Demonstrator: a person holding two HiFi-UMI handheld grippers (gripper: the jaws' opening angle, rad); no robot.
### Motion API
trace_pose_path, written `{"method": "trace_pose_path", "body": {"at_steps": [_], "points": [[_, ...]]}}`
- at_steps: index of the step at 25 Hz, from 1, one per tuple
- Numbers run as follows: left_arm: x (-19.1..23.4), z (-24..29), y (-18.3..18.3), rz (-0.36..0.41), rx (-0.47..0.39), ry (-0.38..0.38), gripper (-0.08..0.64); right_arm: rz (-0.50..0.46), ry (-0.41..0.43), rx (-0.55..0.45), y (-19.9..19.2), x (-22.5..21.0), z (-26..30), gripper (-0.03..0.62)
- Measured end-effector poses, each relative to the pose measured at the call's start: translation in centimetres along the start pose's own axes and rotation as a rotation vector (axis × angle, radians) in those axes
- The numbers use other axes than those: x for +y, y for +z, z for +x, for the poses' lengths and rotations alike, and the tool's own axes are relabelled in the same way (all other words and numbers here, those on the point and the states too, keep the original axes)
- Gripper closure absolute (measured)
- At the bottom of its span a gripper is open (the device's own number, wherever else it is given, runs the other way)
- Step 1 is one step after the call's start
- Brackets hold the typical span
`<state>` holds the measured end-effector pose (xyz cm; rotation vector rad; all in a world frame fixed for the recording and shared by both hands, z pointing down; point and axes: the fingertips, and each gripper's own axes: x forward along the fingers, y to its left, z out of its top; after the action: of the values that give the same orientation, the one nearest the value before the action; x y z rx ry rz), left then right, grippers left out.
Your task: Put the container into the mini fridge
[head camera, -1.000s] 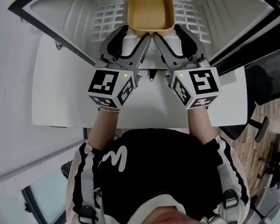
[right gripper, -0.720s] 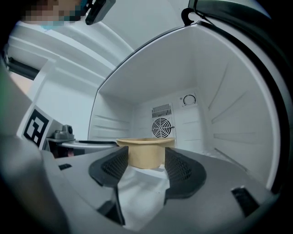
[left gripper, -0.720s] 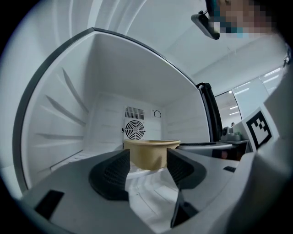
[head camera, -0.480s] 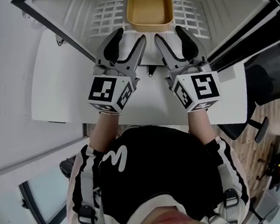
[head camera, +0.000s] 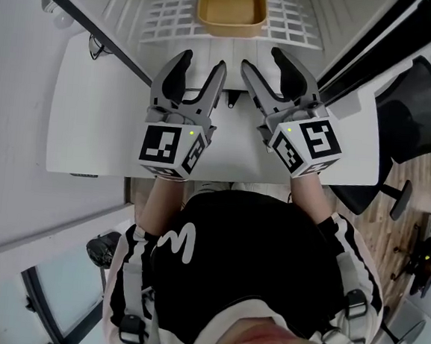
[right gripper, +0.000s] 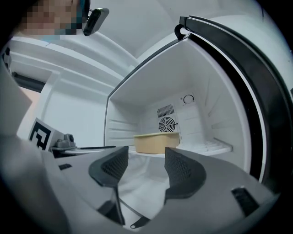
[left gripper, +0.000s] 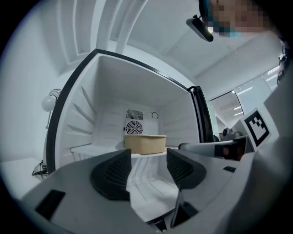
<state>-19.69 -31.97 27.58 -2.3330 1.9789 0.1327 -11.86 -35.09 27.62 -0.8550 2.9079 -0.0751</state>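
Note:
A tan rectangular container (head camera: 231, 7) rests on the white wire shelf (head camera: 169, 21) inside the open mini fridge (head camera: 125, 10). The same container (left gripper: 144, 144) sits ahead in the left gripper view, in front of the fridge's rear fan, and the container (right gripper: 156, 142) also shows in the right gripper view. My left gripper (head camera: 199, 66) is open and empty, outside the fridge mouth over the white table (head camera: 92, 119). My right gripper (head camera: 269, 61) is open and empty beside it. Both are well apart from the container.
The fridge door (head camera: 392, 41) stands swung open at the right, its dark edge (right gripper: 247, 77) close to my right gripper. A black office chair (head camera: 424, 103) stands at the far right beyond the table. A small dark item (head camera: 99, 45) lies at the table's back left.
Both grippers have let go of the container and drawn back out of the fridge toward the person. The container stays on the shelf.

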Motion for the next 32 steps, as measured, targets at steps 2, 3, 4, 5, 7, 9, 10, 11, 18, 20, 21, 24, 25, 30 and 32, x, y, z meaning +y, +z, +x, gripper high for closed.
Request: {"method": "trace_pose_path", "body": {"at_steps": [2, 3, 4, 5, 7, 9, 10, 11, 18, 20, 21, 24, 25, 30, 32], "points": [[-0.4, -0.6, -0.2, -0.01, -0.001, 0.003, 0.314, 0.002, 0.0, 0.002, -0.3, 0.1, -0.5, 0.35], [-0.6, -0.8, -0.4, -0.014, 0.001, 0.004, 0.314, 0.002, 0.001, 0.004, -0.5, 0.2, -0.8, 0.349], [-0.9, -1.0, -0.6, -0.013, 0.003, 0.004, 0.314, 0.0, 0.004, 0.007, -0.7, 0.3, -1.0, 0.35], [-1.1, -1.2, -0.9, -0.009, 0.008, 0.004, 0.314, -0.003, 0.007, 0.01, -0.8, 0.5, -1.3, 0.35], [-1.7, -1.4, -1.5, 0.002, 0.02, -0.001, 0.314, -0.012, 0.016, 0.017, -1.2, 0.7, -1.8, 0.35], [-2.2, -1.7, -2.0, 0.003, 0.03, -0.005, 0.314, -0.016, 0.023, 0.021, -1.5, 0.9, -2.2, 0.349], [-2.3, -1.9, -2.2, 0.002, 0.032, -0.005, 0.314, -0.014, 0.026, 0.023, -1.7, 1.0, -2.4, 0.35], [-2.5, -2.1, -2.3, 0.001, 0.034, -0.003, 0.314, -0.01, 0.03, 0.024, -1.9, 1.1, -2.6, 0.35], [-2.8, -3.7, -3.3, 0.012, 0.052, 0.003, 0.314, -0.009, 0.052, 0.041, -3.1, 1.8, -3.7, 0.35], [-2.9, -4.2, -3.4, 0.02, 0.052, 0.005, 0.316, -0.013, 0.061, 0.046, -3.4, 2.0, -4.0, 0.35], [-2.9, -4.4, -3.5, 0.023, 0.051, 0.006, 0.322, -0.013, 0.065, 0.048, -3.5, 2.1, -4.1, 0.35], [-3.2, -5.0, -3.7, 0.022, 0.045, 0.001, 0.342, -0.013, 0.072, 0.055, -3.9, 2.3, -4.5, 0.35], [-3.4, -5.1, -3.8, 0.023, 0.044, -0.001, 0.344, -0.015, 0.075, 0.059, -4.0, 2.4, -4.6, 0.351], [-3.9, -5.7, -4.4, 0.029, 0.047, -0.006, 0.362, -0.023, 0.083, 0.063, -4.3, 3.0, -5.1, 0.428], [-4.1, -5.9, -4.4, 0.027, 0.045, -0.004, 0.373, -0.026, 0.089, 0.066, -4.5, 3.3, -5.3, 0.441]]}}
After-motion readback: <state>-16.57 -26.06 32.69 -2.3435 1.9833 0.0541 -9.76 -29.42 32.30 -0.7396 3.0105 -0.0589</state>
